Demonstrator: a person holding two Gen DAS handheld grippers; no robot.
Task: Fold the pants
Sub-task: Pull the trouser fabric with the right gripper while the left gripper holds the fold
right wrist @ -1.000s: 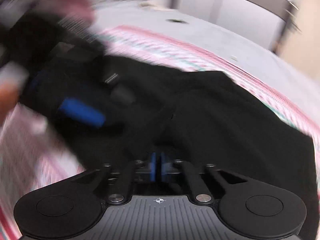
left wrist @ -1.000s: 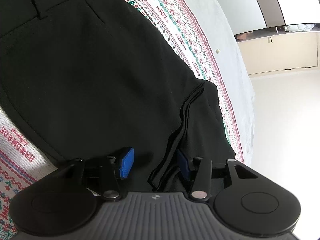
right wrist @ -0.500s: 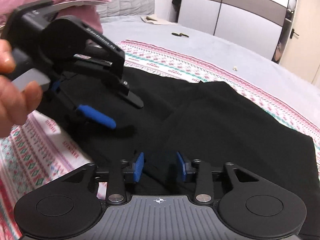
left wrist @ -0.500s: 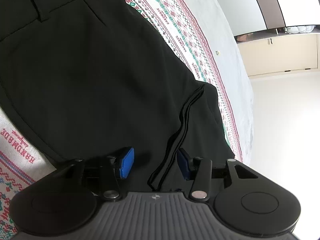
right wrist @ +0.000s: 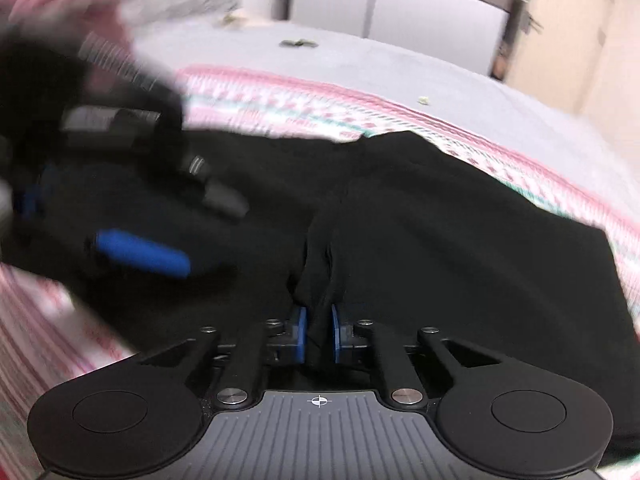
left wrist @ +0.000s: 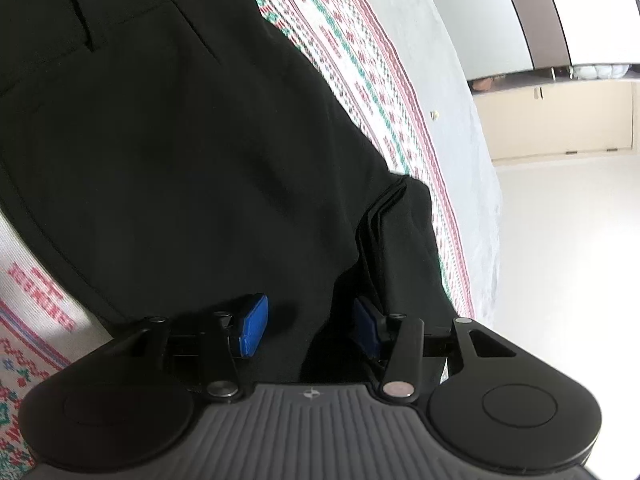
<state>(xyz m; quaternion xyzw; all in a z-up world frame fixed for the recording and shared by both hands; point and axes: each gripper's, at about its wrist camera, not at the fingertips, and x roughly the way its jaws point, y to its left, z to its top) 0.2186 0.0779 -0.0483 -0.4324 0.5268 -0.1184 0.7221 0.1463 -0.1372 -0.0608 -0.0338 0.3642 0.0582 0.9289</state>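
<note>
1. Flat across the patterned blanket [left wrist: 360, 44] lie the black pants [left wrist: 180, 152], spread wide, with the waistband and a belt loop toward the top left of the left wrist view.
2. Near the blanket's right border, the hem end of the pants shows several stacked fabric edges running down toward the left gripper [left wrist: 308, 328].
3. That left gripper has its 2 blue pads [left wrist: 252, 324] standing well apart over the dark cloth; nothing is pinched between them.
4. Seen from the right wrist, the right gripper [right wrist: 318, 332] is closing its jaws, and a raised ridge of pants fabric sits between the 2 blue pads, which look to be touching it on both sides.
5. Motion blur smears the right wrist view; the left gripper appears there at the left as a dark shape with 1 blue pad.
6. Beyond the blanket is a grey bedspread [right wrist: 400, 68], then a wardrobe [right wrist: 400, 4].
</note>
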